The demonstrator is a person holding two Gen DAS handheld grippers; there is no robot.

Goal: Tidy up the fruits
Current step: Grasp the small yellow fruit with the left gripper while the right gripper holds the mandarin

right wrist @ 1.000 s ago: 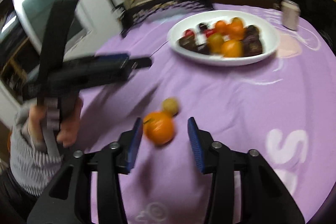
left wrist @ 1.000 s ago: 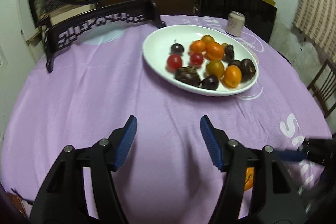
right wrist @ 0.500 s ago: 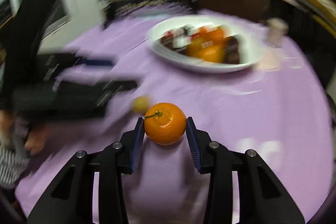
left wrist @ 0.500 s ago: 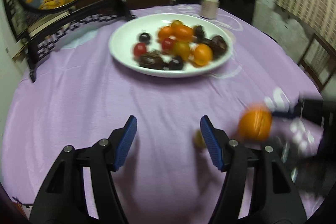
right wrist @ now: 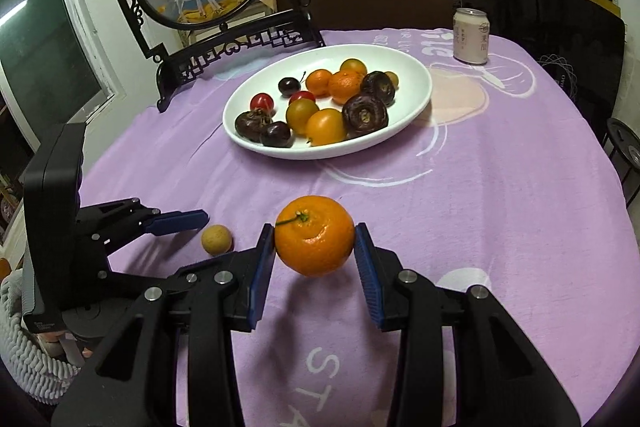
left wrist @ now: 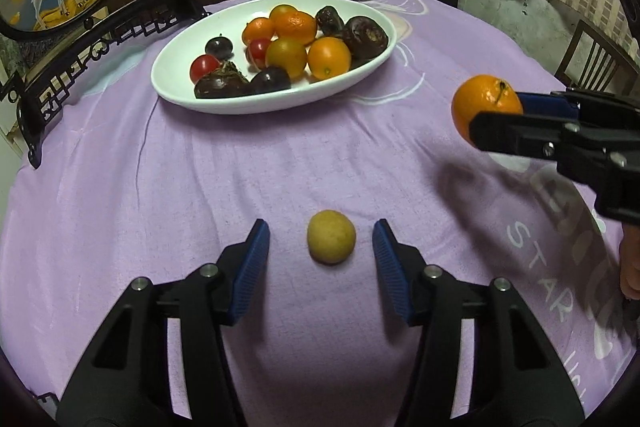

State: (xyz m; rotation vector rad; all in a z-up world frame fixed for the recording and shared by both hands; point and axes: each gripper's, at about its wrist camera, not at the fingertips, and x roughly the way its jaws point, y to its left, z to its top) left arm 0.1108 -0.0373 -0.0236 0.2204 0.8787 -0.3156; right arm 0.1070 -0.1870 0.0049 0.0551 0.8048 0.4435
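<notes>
Blur from half a second ago is gone in the left wrist view, and the left claw now brackets the small round yellow-tan fruit on the purple-clothed surface, jaws apart and not touching it. The white oval plate toward the far edge holds oranges, red tomatoes and dark fruits. Part of the round orange mandarin is covered by a black finger.

Right wrist view: the right claw is clamped on the mandarin, lifted clear of the cloth. The pink drink can stands beyond the plate.
</notes>
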